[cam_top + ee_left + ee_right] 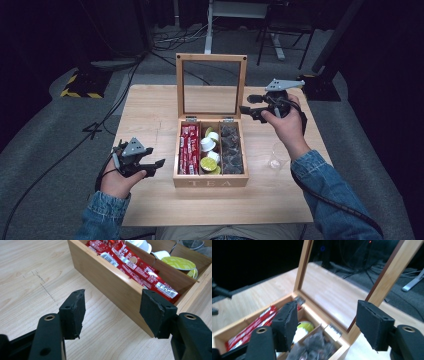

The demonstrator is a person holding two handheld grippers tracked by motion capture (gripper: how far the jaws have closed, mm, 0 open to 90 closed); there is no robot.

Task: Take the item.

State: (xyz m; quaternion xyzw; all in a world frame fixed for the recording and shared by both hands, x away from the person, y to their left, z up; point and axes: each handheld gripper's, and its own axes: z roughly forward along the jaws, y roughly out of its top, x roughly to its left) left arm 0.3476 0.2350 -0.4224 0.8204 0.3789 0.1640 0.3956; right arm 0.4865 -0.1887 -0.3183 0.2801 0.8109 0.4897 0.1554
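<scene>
From the high view I see the wooden tea box [210,177] at the middle of the table [150,107], its glass-paned lid [210,85] standing upright at the box's 12 o'clock edge. The box has three compartments: red packets [188,149] in the left one, white and lime-green capsules [210,150] in the middle, dark sachets [231,149] in the right. My left gripper [150,167] sits at the box's 9 o'clock, just beside its left wall, with nothing between its widely parted jaws (the left gripper view looks past them at the box wall and the red packets [132,265]). My right gripper [251,105] is held at about 2 o'clock from the box, near the lid's right post; its jaws also stand wide apart and empty in the right gripper view, framing the lid frame [384,282]. A clear glass [276,156] stands at the box's 3 o'clock, near my right wrist.
</scene>
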